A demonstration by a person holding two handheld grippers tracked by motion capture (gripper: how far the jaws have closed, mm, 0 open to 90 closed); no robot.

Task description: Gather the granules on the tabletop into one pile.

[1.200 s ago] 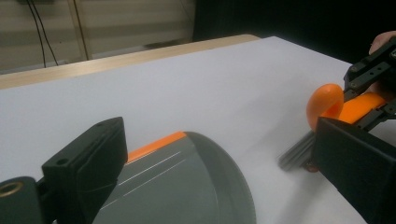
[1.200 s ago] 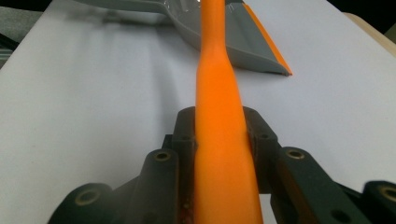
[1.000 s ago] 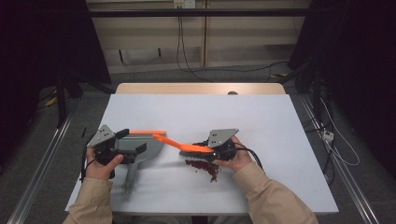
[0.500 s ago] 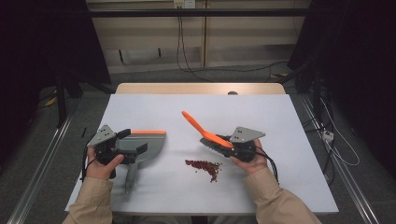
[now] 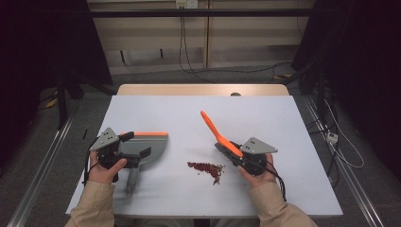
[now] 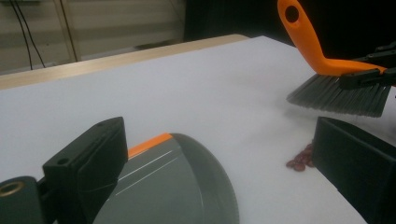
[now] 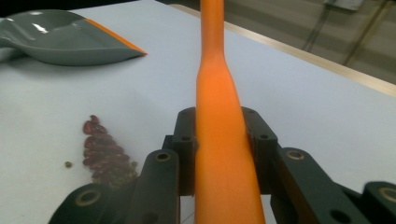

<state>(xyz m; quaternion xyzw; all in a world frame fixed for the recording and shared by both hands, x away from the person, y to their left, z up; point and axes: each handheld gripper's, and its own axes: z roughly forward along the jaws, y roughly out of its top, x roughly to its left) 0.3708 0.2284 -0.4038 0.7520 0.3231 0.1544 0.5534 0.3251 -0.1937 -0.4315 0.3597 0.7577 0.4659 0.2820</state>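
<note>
White table: beans (loose), brush gripped.

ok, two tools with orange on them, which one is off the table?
The brush, clamped in the right gripper above the beans. The dustpan, by the left gripper, rests flat on the table.

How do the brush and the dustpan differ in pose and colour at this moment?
The brush is lifted off the table, its orange handle slanting up and away; the dustpan lies flat on the table. The brush is mostly orange with dark bristles; the dustpan is mostly grey with only an orange strip along its edge. The brush sits right of the beans, the dustpan left of them. Both are plastic cleaning tools, each at a hand-held gripper.
</note>
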